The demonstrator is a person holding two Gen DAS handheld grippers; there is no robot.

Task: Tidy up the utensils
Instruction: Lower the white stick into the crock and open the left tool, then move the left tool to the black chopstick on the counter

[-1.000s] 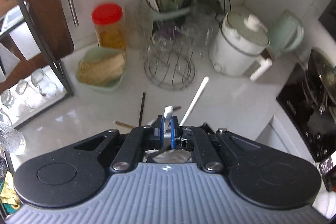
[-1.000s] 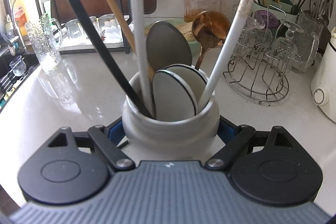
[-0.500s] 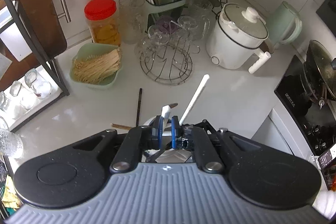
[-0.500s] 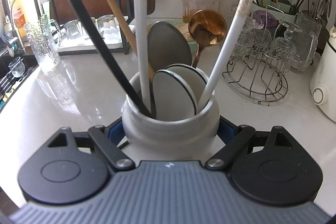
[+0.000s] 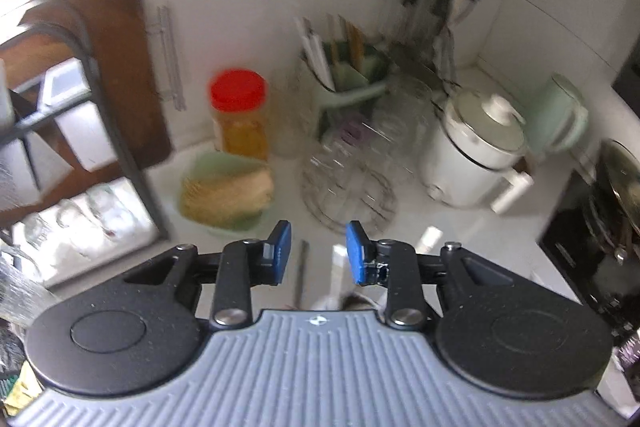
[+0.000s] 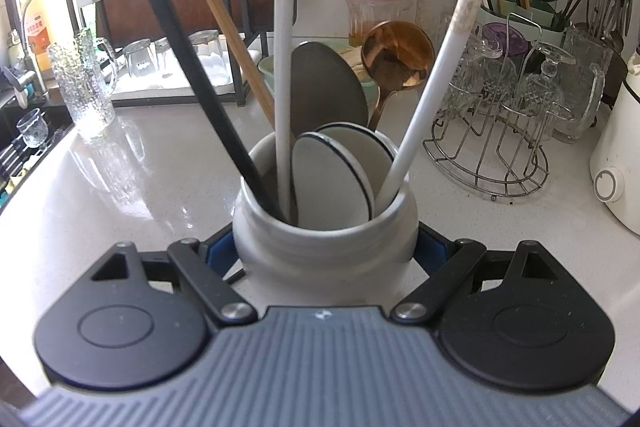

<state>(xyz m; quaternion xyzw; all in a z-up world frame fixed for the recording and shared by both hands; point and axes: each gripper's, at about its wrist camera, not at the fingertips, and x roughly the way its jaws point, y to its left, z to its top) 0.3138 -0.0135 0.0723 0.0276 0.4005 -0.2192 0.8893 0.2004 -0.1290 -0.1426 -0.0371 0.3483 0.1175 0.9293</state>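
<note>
My right gripper [image 6: 325, 251] is shut on a white ceramic jar [image 6: 324, 255] that stands on the pale counter. Several utensils stand in the jar: a black handle [image 6: 176, 43], a wooden handle [image 6: 224, 23], two white handles [image 6: 285, 59], a grey spoon [image 6: 326, 87], a copper spoon [image 6: 398, 55] and white spoon bowls with dark rims [image 6: 332, 183]. In the blurred left wrist view my left gripper [image 5: 318, 251] hovers above that jar. Its jaws are opening and its blue pads [image 5: 280, 253] touch nothing. A white handle tip [image 5: 338, 259] and a black one [image 5: 303, 275] show below the gap.
A wire rack of glasses [image 6: 508, 115], a white rice cooker [image 5: 476, 151], a red-lidded jar [image 5: 240, 115], a green bowl of sticks [image 5: 224, 191] and a green chopstick caddy [image 5: 348, 79] stand behind. A black shelf [image 5: 116, 131] is at the left, a stove [image 5: 600, 235] at the right.
My left gripper let go of the white-handled utensil, spread its jaws and lifted away from the jar; its view is now blurred. The right gripper and the jar stayed put.
</note>
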